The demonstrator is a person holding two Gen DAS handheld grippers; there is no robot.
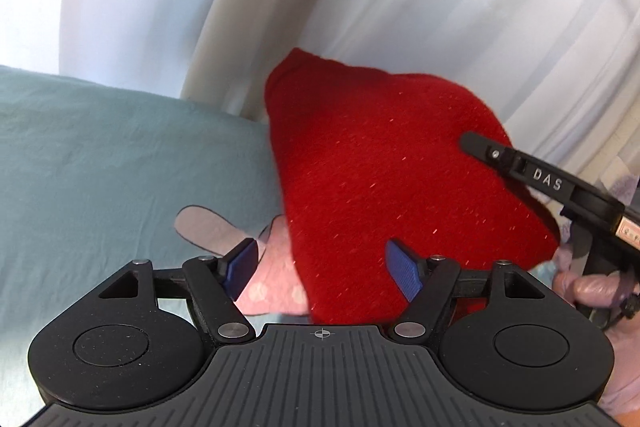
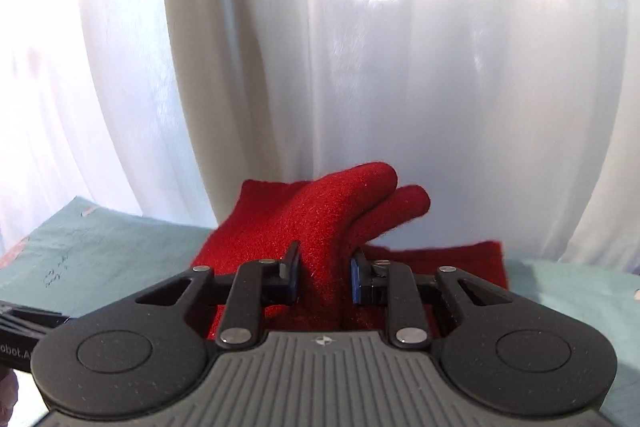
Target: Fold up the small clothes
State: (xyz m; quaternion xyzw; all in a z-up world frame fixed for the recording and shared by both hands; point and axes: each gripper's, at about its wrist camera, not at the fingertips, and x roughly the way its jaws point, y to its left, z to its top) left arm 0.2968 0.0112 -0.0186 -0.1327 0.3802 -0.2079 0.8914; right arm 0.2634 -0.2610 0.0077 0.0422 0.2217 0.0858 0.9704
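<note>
The right tongs (image 2: 324, 281) pinch the soft red woolly mitten (image 2: 320, 223) and hold it up above the pale green sheet (image 1: 100, 155) to fold it, while the left tongs (image 1: 324, 267) wait apart, holding nothing.

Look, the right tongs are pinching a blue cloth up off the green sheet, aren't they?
Not quite: the cloth is red, not blue. The right wrist view shows the right tongs pinching a raised fold of it above the green sheet.
</note>
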